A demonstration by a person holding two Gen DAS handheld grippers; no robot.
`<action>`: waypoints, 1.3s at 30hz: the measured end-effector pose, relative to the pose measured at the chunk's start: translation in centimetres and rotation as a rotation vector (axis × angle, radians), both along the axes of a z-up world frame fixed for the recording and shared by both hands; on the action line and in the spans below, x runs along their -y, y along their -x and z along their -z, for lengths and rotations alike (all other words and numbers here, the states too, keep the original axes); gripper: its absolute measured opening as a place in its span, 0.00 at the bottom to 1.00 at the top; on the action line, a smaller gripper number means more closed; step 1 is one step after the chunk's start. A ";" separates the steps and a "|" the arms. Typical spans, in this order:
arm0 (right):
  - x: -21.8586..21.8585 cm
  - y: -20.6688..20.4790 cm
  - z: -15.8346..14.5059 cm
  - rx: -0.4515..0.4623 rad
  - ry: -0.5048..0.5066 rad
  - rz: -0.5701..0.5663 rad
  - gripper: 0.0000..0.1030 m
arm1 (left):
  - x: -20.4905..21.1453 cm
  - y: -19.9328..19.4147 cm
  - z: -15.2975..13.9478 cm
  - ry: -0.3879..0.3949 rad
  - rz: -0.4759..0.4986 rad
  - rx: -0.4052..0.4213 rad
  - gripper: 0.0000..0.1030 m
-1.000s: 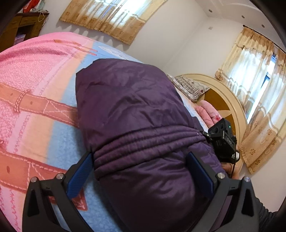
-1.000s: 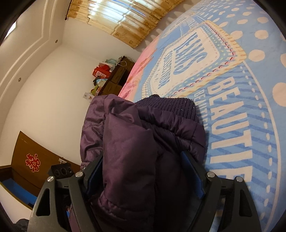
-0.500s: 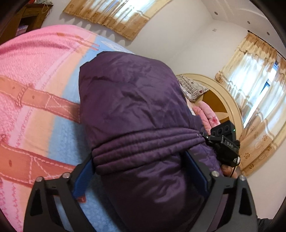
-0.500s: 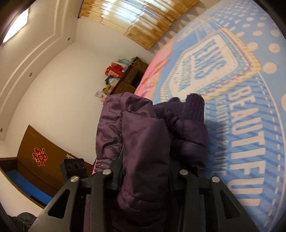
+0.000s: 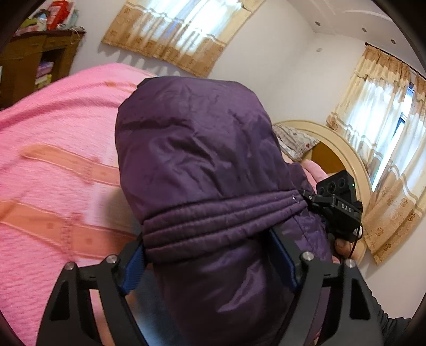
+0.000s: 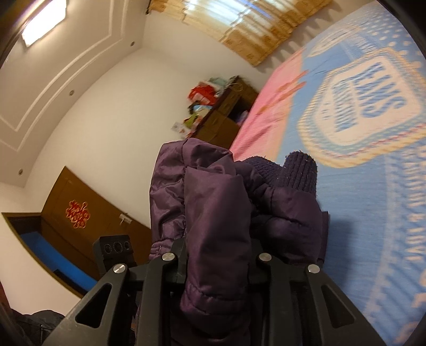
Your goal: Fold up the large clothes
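Each hand-held gripper, left [image 5: 210, 255] and right [image 6: 217, 255], has been closing and pinches the purple jacket [image 5: 202, 149].

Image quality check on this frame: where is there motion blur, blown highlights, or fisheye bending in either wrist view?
Left wrist view: pink bedspread smeared by motion, purple jacket sharp, curtained windows blown out, headboard bowed by the lens. Right wrist view: blue printed lettering on the bedspread blurred, jacket cuff crisp, ceiling light glaring, wall edges curved.
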State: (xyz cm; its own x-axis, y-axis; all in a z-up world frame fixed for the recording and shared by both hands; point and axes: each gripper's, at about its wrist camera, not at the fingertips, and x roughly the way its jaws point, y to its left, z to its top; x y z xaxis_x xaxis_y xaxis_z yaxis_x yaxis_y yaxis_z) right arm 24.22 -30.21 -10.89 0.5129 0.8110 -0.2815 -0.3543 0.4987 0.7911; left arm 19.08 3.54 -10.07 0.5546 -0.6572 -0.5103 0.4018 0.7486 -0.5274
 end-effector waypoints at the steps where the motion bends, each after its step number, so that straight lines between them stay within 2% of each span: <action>1: -0.8 -0.2 0.0 0.005 -0.004 -0.012 0.25 | -0.6 0.1 -0.2 -0.013 -0.013 0.005 0.81; 10: -10.3 -4.1 0.8 0.002 -0.077 -0.149 0.25 | -6.8 0.8 -1.9 -0.143 -0.164 0.028 0.81; 16: -16.6 -6.4 0.8 0.002 -0.069 -0.237 0.25 | -9.6 1.1 -2.2 -0.182 -0.262 0.046 0.81; 22: -22.2 -8.3 1.7 -0.018 -0.044 -0.306 0.25 | -12.2 0.7 -0.7 -0.176 -0.337 0.014 0.81; 29: -26.5 -10.5 2.6 -0.064 -0.003 -0.380 0.25 | -14.8 0.1 2.1 -0.117 -0.381 -0.049 0.81; 34: -28.3 -11.9 2.5 -0.076 0.036 -0.421 0.25 | -16.0 0.5 2.7 -0.089 -0.396 -0.062 0.81; 39: -28.6 -11.5 3.2 -0.086 0.019 -0.421 0.25 | -17.2 1.0 3.5 -0.060 -0.387 -0.078 0.81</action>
State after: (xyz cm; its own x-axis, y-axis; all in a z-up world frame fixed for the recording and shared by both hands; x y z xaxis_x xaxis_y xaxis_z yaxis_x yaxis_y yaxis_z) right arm 35.73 -1.56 -14.11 0.1127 0.9388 -0.3256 -0.4632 0.3396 0.8186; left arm 18.05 20.74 -13.58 0.7138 -0.3747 -0.5916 0.0444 0.8673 -0.4958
